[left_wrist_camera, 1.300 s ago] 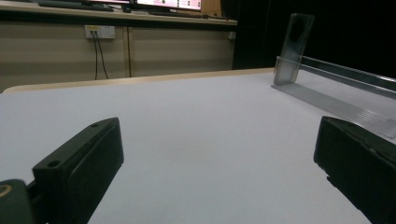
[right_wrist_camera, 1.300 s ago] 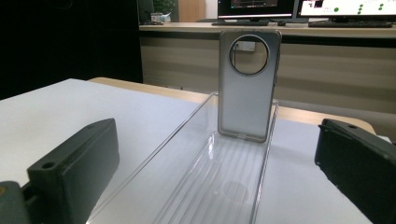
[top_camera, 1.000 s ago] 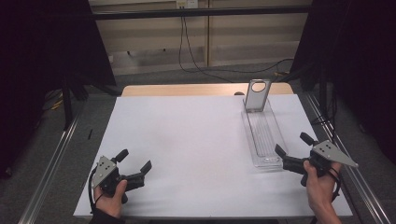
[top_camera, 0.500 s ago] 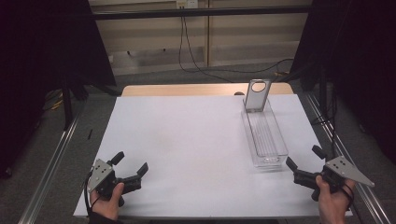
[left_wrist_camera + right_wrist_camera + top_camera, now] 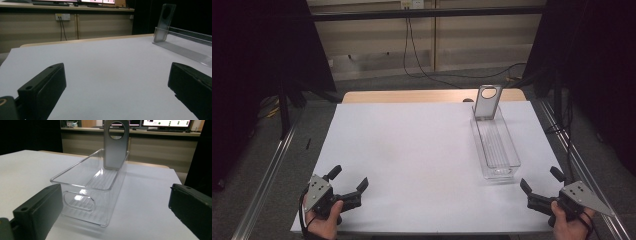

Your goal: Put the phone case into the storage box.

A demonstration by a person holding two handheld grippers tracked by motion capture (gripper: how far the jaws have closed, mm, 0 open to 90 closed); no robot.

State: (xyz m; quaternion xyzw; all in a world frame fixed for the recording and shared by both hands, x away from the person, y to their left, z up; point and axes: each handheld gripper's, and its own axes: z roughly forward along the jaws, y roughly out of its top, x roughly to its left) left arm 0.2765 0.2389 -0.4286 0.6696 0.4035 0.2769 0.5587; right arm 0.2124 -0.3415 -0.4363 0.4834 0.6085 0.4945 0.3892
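Cut-off and unclear bits
Phone case top clipped by frame edge in left gripper view; clear bin runs off right edge; person's hands cropped at bottom in high view.

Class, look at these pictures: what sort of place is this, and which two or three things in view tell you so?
Probably a lab or test workspace. A white table framed by metal rails, monitors on a bench behind, and a wall socket with cables. On the table stands only a clear plastic bin with a grey phone case upright in it.

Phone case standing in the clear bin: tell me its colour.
The phone case is plain matte grey with a round cutout near its top; the right gripper view shows it best.
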